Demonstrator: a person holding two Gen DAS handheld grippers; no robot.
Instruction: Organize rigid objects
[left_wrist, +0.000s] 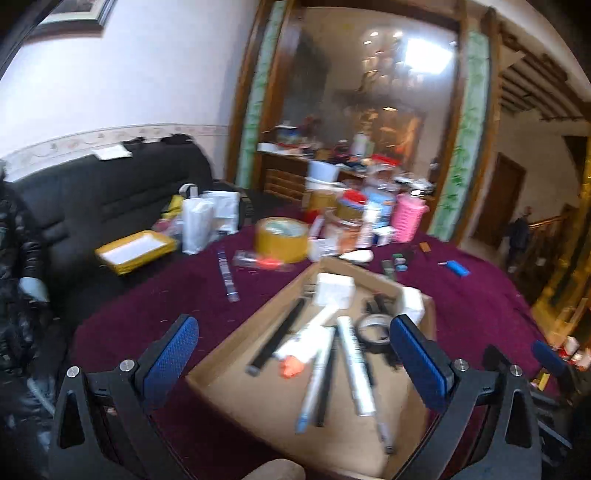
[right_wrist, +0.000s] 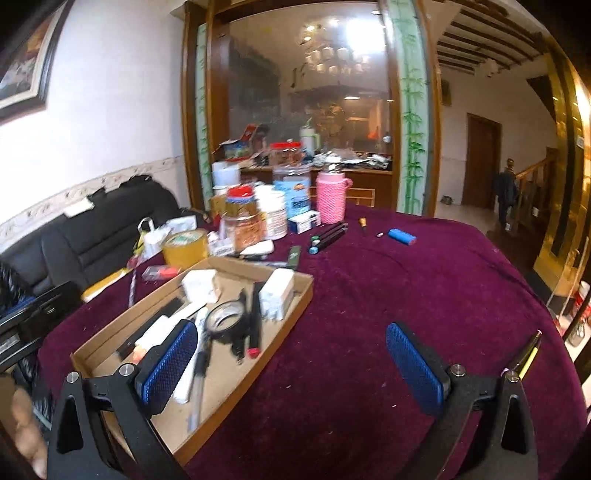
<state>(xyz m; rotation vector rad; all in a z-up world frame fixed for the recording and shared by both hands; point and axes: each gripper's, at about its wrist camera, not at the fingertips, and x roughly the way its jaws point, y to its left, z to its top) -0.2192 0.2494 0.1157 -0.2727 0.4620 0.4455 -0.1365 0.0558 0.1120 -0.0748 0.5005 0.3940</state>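
Cardboard tray (left_wrist: 229, 354) on the maroon tablecloth (right_wrist: 406, 295), holding pens (left_wrist: 354, 365), a black tape ring (right_wrist: 225, 317), white blocks (right_wrist: 277, 295) and a black strip (left_wrist: 280, 332). Your left gripper (left_wrist: 291, 354) hangs over the tray, jaws spread wide, nothing between the pads. Your right gripper (right_wrist: 291, 365) sits just right of the tray above bare cloth, jaws equally wide and empty. Loose items beyond the tray: markers (right_wrist: 328, 236), blue lighter (right_wrist: 402, 236), yellow tape roll (left_wrist: 282, 238), pink cup (right_wrist: 330, 197), jars (right_wrist: 242, 218). Black sofa (left_wrist: 110, 199) lies behind the table.
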